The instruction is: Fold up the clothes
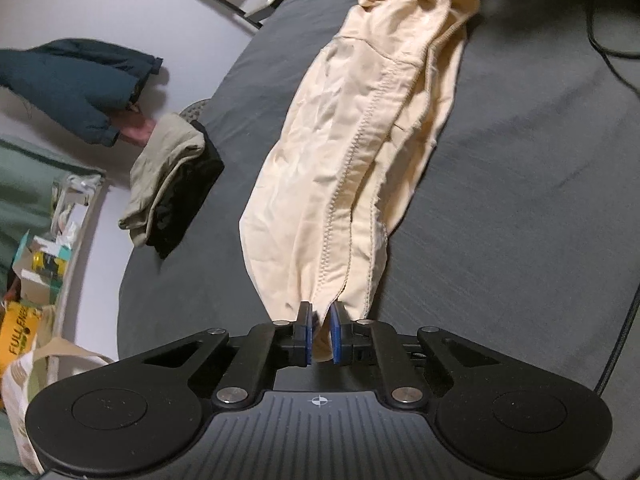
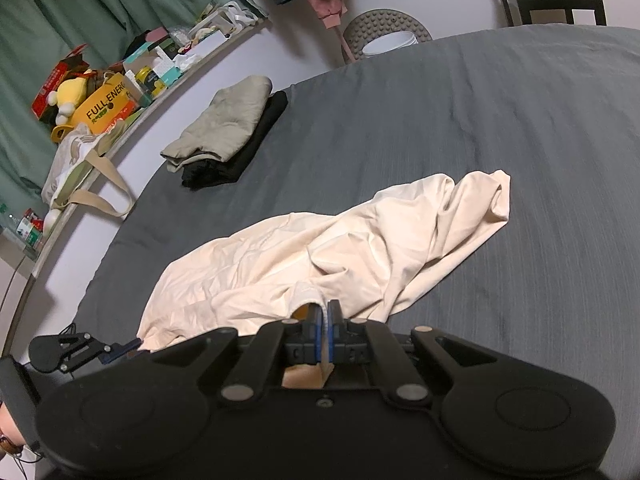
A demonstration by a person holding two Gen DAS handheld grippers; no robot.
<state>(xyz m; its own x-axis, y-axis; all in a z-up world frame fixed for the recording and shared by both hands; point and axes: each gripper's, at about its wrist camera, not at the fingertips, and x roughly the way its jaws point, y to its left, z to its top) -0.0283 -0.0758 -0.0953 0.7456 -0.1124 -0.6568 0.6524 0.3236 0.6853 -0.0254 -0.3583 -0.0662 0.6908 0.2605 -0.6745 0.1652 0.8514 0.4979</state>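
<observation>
Left gripper [image 1: 320,330] clamps the near edge of the cream garment [image 1: 352,152]; right gripper [image 2: 326,328] is pinched on another edge. Garment lies rumpled on the grey bedsheet [image 2: 500,128], straight ahead of both. Far left: yellow box [image 2: 106,106] reading "FULL ENER…", contents unclear.

Left claw [image 1: 319,334]: matte black linkage arms, silver pivot screws, blue finger pads [image 1: 307,334], ribbed grey housing bearing a white crosshair mark. Right claw [image 2: 325,330]: same black build, round side discs, blue pads.
</observation>
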